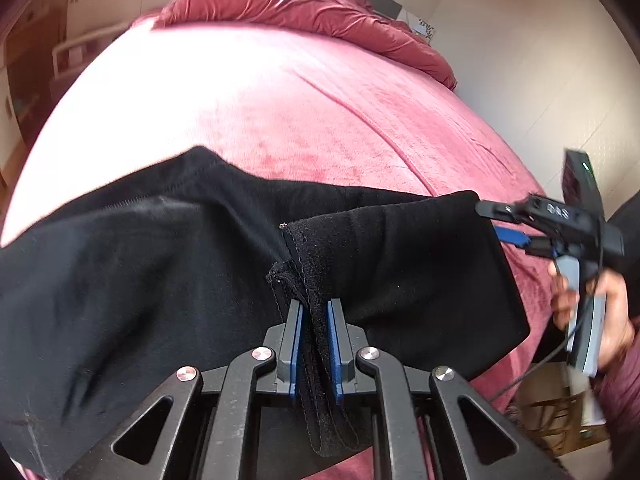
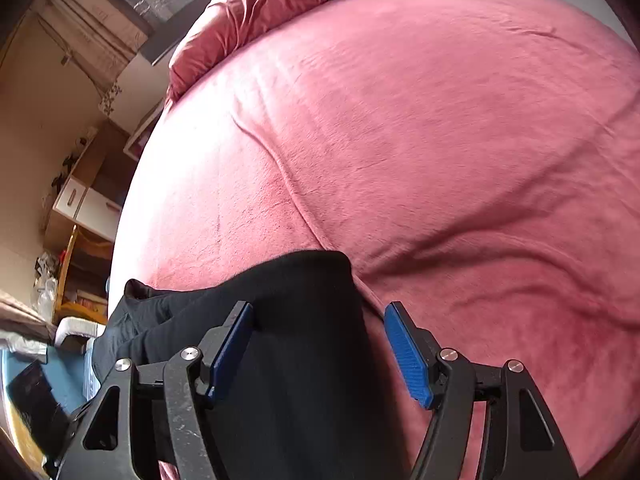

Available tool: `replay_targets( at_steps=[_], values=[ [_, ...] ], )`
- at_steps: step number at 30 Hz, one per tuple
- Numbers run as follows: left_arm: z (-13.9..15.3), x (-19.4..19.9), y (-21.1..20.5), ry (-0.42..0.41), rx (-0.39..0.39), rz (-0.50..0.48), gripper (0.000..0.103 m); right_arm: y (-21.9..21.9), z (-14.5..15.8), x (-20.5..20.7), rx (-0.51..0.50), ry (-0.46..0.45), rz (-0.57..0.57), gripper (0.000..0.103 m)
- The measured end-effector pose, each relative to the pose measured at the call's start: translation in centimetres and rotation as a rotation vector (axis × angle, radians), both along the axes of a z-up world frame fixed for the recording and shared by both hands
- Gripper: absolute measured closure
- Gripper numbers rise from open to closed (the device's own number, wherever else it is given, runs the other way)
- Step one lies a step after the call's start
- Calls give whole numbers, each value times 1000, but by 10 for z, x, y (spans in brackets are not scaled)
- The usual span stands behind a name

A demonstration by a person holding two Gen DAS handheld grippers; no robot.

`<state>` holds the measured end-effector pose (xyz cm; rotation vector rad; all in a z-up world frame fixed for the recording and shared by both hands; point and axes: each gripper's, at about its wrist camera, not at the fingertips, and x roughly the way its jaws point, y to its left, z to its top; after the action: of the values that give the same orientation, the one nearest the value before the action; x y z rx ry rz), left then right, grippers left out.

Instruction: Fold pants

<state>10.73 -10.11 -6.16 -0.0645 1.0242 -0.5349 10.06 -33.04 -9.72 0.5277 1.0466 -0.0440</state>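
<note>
Black pants (image 1: 160, 272) lie across the near part of a pink bed. My left gripper (image 1: 316, 308) is shut on a stitched hem or cuff of the pants, which runs back between its blue pads. My right gripper (image 2: 320, 316) is open, its blue pads (image 2: 408, 356) spread wide just above the rounded end of the pants (image 2: 304, 320). The fabric lies under and between the jaws but is not clamped. The right gripper also shows in the left wrist view (image 1: 496, 210), held by a hand at the pants' right end.
The pink bedspread (image 1: 280, 100) stretches far ahead, with a bunched red duvet (image 1: 304, 4) at the head. Shelves and a cabinet (image 2: 80, 200) stand beside the bed. A wooden chair (image 1: 560, 412) is at the near right.
</note>
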Motion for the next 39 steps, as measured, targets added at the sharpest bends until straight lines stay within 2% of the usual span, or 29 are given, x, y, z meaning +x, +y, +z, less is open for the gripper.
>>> replay_targets(
  at_steps=[3,13,20,23,25,28,30,32,39],
  values=[
    [-1,-6,4,-34,23,1,92,3,-6,8,-3,9,24,34],
    [-1,-14,3,-50,52,14,92,10,-16,20,-53,19,59,38],
    [-20,-5,-7,-24,52,29,92,17,-21,28,-83,27,61,40],
    [-31,0,-5,16,51,43,91,18,-25,32,-81,36,53,40],
    [-41,6,1,71,17,67,91,17,-27,32,-79,43,43,40],
    [-42,8,12,102,-33,89,86,18,-23,31,-105,40,39,35],
    [-39,7,20,109,-53,108,75,17,-18,28,-101,40,22,32],
    [-35,5,30,126,-87,119,72,18,-8,20,-121,17,7,32],
    [-31,-3,89,163,-143,264,72,42,23,-9,-234,-54,21,32]
  ],
)
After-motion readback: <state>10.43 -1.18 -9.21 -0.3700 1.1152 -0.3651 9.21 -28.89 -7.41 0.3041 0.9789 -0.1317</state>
